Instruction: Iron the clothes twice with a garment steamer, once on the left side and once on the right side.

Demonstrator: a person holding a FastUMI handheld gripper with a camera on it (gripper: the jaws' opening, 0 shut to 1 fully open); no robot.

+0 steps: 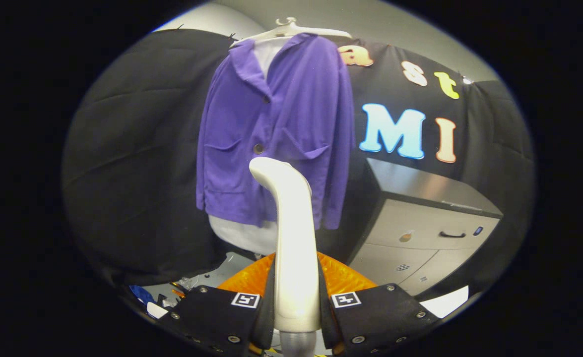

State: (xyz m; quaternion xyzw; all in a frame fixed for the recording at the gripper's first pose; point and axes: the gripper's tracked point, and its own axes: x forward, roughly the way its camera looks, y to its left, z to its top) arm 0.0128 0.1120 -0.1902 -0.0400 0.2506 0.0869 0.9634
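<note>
The purple jacket (276, 134) hangs on a white hanger (291, 29) over a white garment, and the gripper (296, 302) pinches the garment steamer (293, 238) upright, head near the jacket's middle hem – neither pass looks begun, I judge – while right of the jacket a grey cabinet (420, 223) stands, drawers closed, contents unseen.

The gripper (297, 302) points straight ahead, level and centred, its two fingers (222, 312) drawn in close and pressing from either side on the upright handle of the garment steamer (291, 233). Both finger bodies sit even with each other, neither tilted, clamped at the handle's lower part.
</note>
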